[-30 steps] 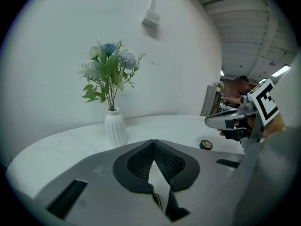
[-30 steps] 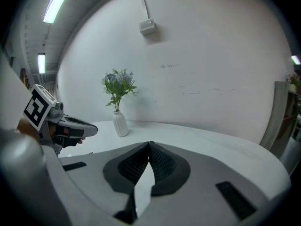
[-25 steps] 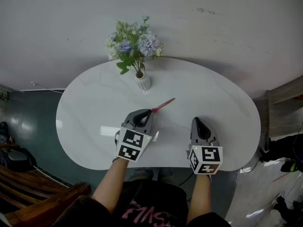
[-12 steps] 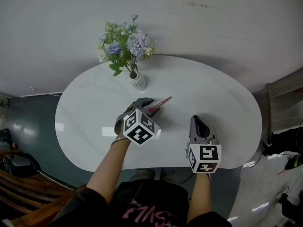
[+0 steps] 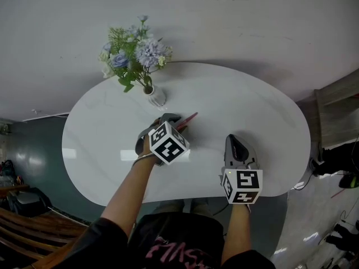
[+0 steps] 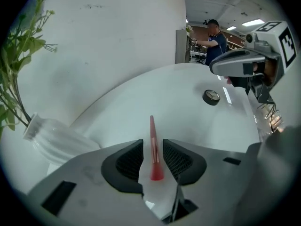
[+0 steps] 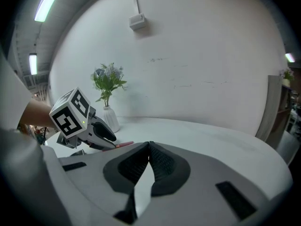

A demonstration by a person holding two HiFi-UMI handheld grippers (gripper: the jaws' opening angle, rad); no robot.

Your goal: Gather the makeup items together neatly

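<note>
Down at the left gripper (image 6: 153, 147) first: jaws narrowly apart, pads clear on both sides of a slim red makeup brush (image 6: 152, 128), no squeeze on it. Flared end of the brush deep in the gap at the lower centre of the left gripper view, thin end pointing away up the frame, flat on the white table (image 6: 178, 93). Same story from the head view: left gripper (image 5: 174, 119) tipped over at the middle of the frame, marker cube toward the camera, brush (image 5: 189, 117) poking out up and to the right of the jaw tips. Over to the right gripper (image 7: 149, 147): jaws fully together, tips touching, nothing between them. Seen from the head view, right gripper (image 5: 232, 140) low and right of centre, close to the table's near edge, well apart from the brush. In the right gripper view, left gripper (image 7: 109, 141) at the left of the frame, brush (image 7: 123, 144) just showing beyond its tips. Further out, a small round dark-rimmed disc (image 6: 211, 96) on the table at the upper right of the left gripper view, near the right gripper (image 6: 242, 65); kind of item not readable. One container: a white ribbed vase (image 5: 157, 97) up and left of the left gripper in the head view, holding blue and white flowers (image 5: 132, 49) with green leaves.
</note>
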